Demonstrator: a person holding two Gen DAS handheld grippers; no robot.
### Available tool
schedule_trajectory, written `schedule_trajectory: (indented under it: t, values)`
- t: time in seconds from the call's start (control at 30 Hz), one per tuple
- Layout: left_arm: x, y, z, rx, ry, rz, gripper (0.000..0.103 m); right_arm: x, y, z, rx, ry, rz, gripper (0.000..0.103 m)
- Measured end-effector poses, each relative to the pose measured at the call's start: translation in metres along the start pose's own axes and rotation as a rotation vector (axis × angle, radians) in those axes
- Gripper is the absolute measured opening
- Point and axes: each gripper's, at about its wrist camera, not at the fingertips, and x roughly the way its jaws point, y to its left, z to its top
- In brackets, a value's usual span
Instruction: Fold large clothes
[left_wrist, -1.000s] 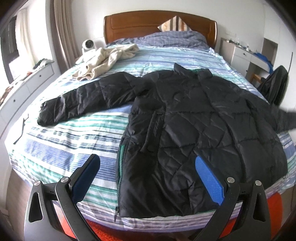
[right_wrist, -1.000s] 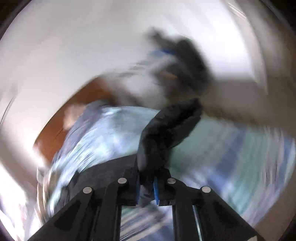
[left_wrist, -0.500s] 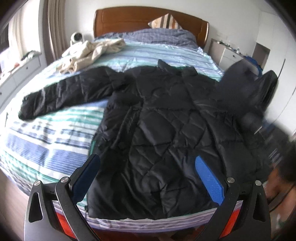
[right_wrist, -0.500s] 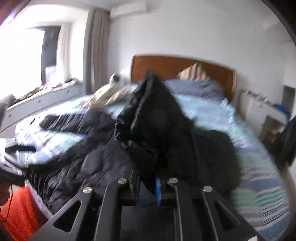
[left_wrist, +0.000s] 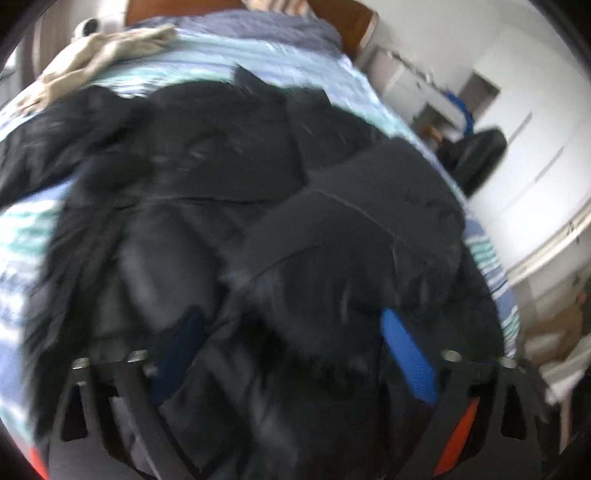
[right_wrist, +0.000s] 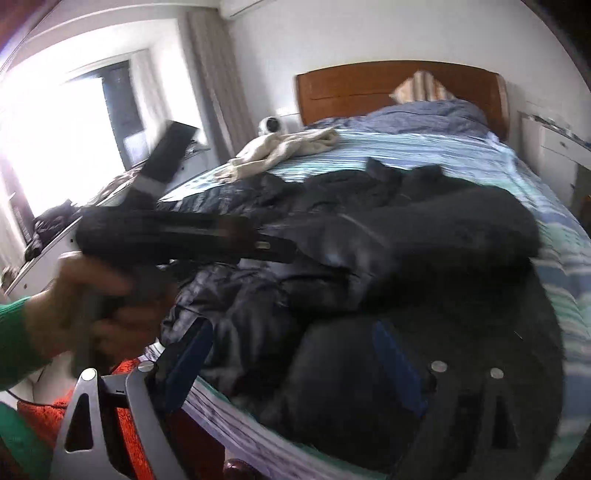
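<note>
A black puffer jacket (left_wrist: 229, 206) lies spread on the striped bed (left_wrist: 22, 236), with one sleeve (right_wrist: 443, 236) folded back across its body. My left gripper (left_wrist: 291, 350) hangs low over the jacket's near part. Its jaws are closing, with bulging jacket fabric between the blue pads (left_wrist: 406, 354); the blurred picture shows no firm pinch. My right gripper (right_wrist: 291, 365) is over the jacket's near edge at the foot of the bed, jaws opening, holding nothing. In the right wrist view a hand (right_wrist: 74, 295) in a green sleeve holds the left tool.
A cream garment (right_wrist: 288, 147) lies crumpled near the pillows, in front of the wooden headboard (right_wrist: 369, 88). A white dresser (right_wrist: 554, 144) and a dark bag (left_wrist: 476, 155) stand to the bed's right. Something orange-red (right_wrist: 125, 424) sits below the foot of the bed.
The right gripper carried the sleeve across and let it go; the sleeve now lies over the jacket's body. The left gripper dropped forward, close over the jacket, and its fingers drew nearer together.
</note>
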Motion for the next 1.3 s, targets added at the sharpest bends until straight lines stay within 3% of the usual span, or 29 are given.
schedule_trajectory:
  t: [0.03,0.07,0.1,0.17,0.23,0.37,0.47,0.53,0.6,0.7,0.73,0.77,0.83,0.97,1.1,1.2,1.27,1.3]
  values:
    - [0.013,-0.004,0.003,0.015,0.021,0.006,0.06,-0.008,-0.008,-0.004,0.027,-0.008,-0.024,0.09]
    - [0.022,-0.008,0.006,0.027,0.016,0.006,0.045,-0.015,-0.016,-0.007,0.055,-0.016,-0.049,0.09]
    - [0.023,-0.01,0.007,0.034,0.009,0.008,0.018,-0.022,-0.023,-0.009,0.081,-0.022,-0.07,0.09]
    - [0.018,-0.018,0.014,0.07,-0.002,0.009,0.01,-0.04,-0.044,-0.014,0.151,-0.034,-0.102,0.09]
    - [-0.002,-0.022,0.032,0.125,-0.067,0.024,0.009,-0.058,-0.065,-0.02,0.222,-0.05,-0.104,0.09]
    - [-0.036,-0.007,0.092,0.174,-0.202,0.135,0.009,-0.068,-0.096,-0.02,0.288,-0.056,-0.141,0.09]
    - [-0.028,0.02,0.131,0.168,-0.248,0.252,0.009,-0.064,-0.104,-0.006,0.26,-0.054,-0.192,0.09]
    - [-0.006,0.04,0.142,0.152,-0.214,0.308,0.009,-0.064,-0.108,0.004,0.262,-0.065,-0.19,0.09]
    - [0.022,0.062,0.14,0.109,-0.16,0.334,0.009,-0.062,-0.113,0.02,0.272,-0.08,-0.175,0.09]
    - [0.048,0.081,0.119,0.086,-0.14,0.365,0.012,-0.051,-0.127,0.045,0.26,-0.076,-0.169,0.089]
    - [0.053,0.084,0.112,0.078,-0.145,0.368,0.015,-0.043,-0.135,0.056,0.252,-0.058,-0.173,0.081]
    - [0.057,0.089,0.105,0.058,-0.156,0.359,0.015,-0.034,-0.145,0.067,0.253,-0.033,-0.192,0.061]
    - [0.055,0.093,0.096,0.029,-0.172,0.337,0.017,-0.014,-0.165,0.084,0.279,0.025,-0.207,0.044]
    - [0.055,0.093,0.092,0.007,-0.179,0.313,0.019,0.037,-0.204,0.132,0.293,0.099,-0.21,0.044]
    - [0.059,0.097,0.088,0.001,-0.187,0.317,0.021,0.083,-0.239,0.177,0.35,0.064,-0.207,0.044]
    - [0.062,0.098,0.087,0.002,-0.198,0.32,0.022,0.126,-0.257,0.178,0.368,0.042,-0.229,0.044]
    - [0.061,0.1,0.087,-0.003,-0.205,0.315,0.022,0.171,-0.271,0.155,0.4,0.183,-0.23,0.043]
    - [0.062,0.102,0.087,-0.004,-0.207,0.314,0.022,0.2,-0.276,0.135,0.399,0.323,-0.246,0.041]
